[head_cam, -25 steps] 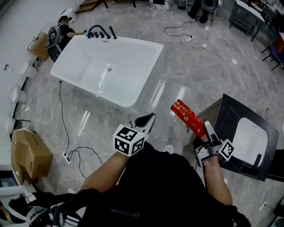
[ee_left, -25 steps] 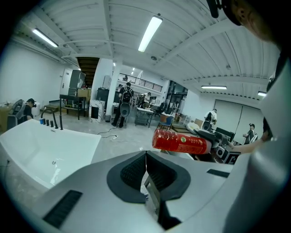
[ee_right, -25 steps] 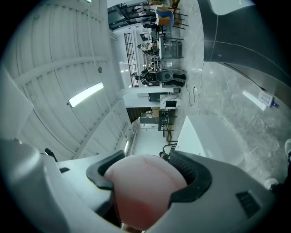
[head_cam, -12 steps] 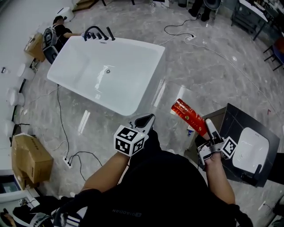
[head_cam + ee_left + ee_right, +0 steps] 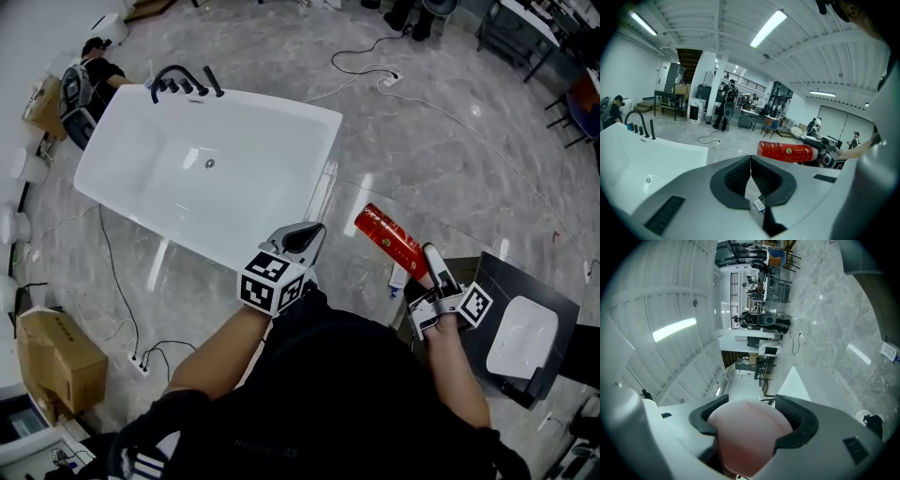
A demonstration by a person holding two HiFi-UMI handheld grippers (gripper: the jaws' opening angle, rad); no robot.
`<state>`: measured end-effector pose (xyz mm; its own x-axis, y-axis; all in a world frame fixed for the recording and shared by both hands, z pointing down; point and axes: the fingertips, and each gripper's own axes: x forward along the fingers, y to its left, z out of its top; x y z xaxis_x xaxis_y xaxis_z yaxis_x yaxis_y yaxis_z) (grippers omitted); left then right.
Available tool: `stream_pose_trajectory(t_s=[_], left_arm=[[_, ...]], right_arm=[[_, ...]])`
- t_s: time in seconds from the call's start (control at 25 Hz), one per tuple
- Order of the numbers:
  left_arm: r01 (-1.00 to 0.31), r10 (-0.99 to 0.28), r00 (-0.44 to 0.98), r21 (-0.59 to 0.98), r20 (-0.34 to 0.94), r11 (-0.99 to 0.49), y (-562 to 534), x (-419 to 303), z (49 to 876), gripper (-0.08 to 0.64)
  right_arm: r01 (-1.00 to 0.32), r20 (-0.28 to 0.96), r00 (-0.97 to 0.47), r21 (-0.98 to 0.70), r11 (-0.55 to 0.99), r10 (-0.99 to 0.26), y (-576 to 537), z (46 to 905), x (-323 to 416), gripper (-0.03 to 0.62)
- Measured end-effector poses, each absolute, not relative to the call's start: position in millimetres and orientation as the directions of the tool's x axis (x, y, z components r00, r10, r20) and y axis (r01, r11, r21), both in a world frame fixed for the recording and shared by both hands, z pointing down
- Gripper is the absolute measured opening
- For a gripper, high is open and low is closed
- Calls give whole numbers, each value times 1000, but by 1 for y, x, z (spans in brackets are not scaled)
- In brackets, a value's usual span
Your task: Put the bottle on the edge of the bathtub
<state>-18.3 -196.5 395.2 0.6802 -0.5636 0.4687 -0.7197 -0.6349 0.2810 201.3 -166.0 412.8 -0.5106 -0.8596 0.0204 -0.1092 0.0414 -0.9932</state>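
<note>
- One step looks done: the right gripper (image 5: 433, 274) has its jaws clamped round the red bottle (image 5: 392, 242), which is held tilted in the air above the floor (image 5: 441, 159).
- The bathtub (image 5: 317, 178) stands well apart from the bottle, with nothing on its near rim.
- The left gripper (image 5: 302, 240) has its jaws pressed together on nothing.
- What's left, I'd say: carry the bottle over, set it down, let go.

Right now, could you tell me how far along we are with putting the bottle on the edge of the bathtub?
Done: the red bottle is picked up, clamped at one end in the right gripper. In hand: it hangs tilted over the floor, apart from the white bathtub. The left gripper is shut and empty. Left: carry it to the tub's rim, set it down, release.
</note>
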Motion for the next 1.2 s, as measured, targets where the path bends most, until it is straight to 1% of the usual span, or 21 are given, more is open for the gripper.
stream_pose_trajectory(t_s=[0.44, 0.64, 0.84, 1.0, 1.12, 1.2], left_arm=[[-699, -528, 694, 279, 490, -659, -269, -62, 425, 17], [-723, -550, 676, 301, 490, -622, -288, -75, 435, 17], [-754, -569, 646, 304, 509, -583, -302, -65, 449, 17], [-803, -603, 588, 303, 538, -513, -324, -54, 468, 17], [-838, -613, 541, 310, 576, -449, -341, -42, 487, 17], [-846, -592, 526, 301, 611, -440, -351, -27, 502, 17]], right_arm=[[-214, 111, -468, -977, -9, -877, -240, 428, 177, 316], [-255, 164, -480, -966, -42, -862, -263, 439, 178, 316], [-336, 234, -529, -940, -52, -816, -307, 459, 186, 316], [-372, 279, -595, -927, -50, -753, -351, 488, 194, 316], [-431, 319, -651, -902, -10, -689, -387, 514, 195, 316], [-483, 354, -676, -875, 25, -646, -405, 531, 198, 316]])
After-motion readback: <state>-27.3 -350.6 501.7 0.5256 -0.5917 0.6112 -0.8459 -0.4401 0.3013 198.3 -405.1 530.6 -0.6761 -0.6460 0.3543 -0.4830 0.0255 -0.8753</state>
